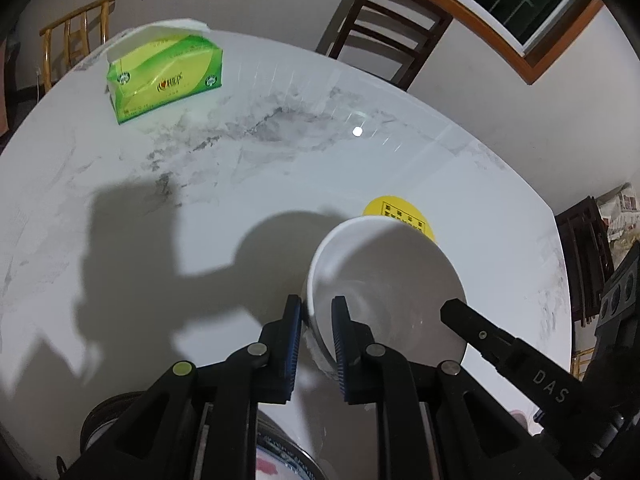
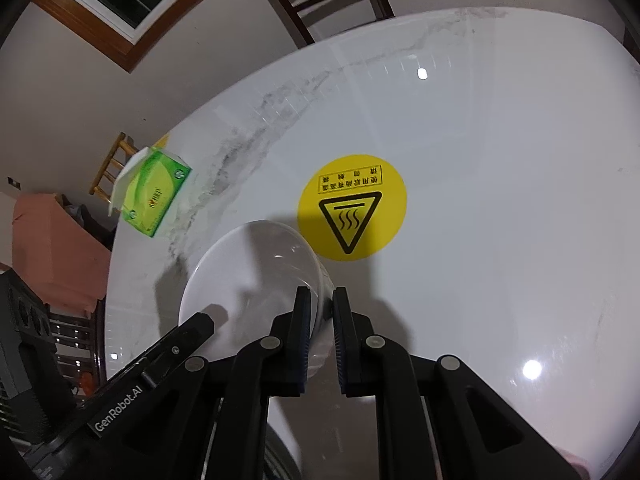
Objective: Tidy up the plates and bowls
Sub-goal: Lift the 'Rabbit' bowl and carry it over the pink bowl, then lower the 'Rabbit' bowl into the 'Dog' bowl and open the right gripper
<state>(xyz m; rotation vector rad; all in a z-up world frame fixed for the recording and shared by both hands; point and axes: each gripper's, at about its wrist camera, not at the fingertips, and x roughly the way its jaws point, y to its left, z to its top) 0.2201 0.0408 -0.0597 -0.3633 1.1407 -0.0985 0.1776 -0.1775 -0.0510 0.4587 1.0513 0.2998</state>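
Beside the round yellow warning sticker (image 2: 352, 207) on the counter (image 2: 500, 200), both the left tool (image 1: 316, 312) and right tool (image 2: 322, 304) clench the white ceramic bowl's (image 1: 384, 280) opposite rims, its stacking seemingly still ahead.

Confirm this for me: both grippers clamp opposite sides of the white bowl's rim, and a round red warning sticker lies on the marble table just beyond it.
One thing is wrong: the round warning sticker is yellow, not red, as the right wrist view shows plainly. The rest holds: the left gripper and right gripper each clamp the rim of the white ceramic bowl, on opposite sides, above the white marble table.
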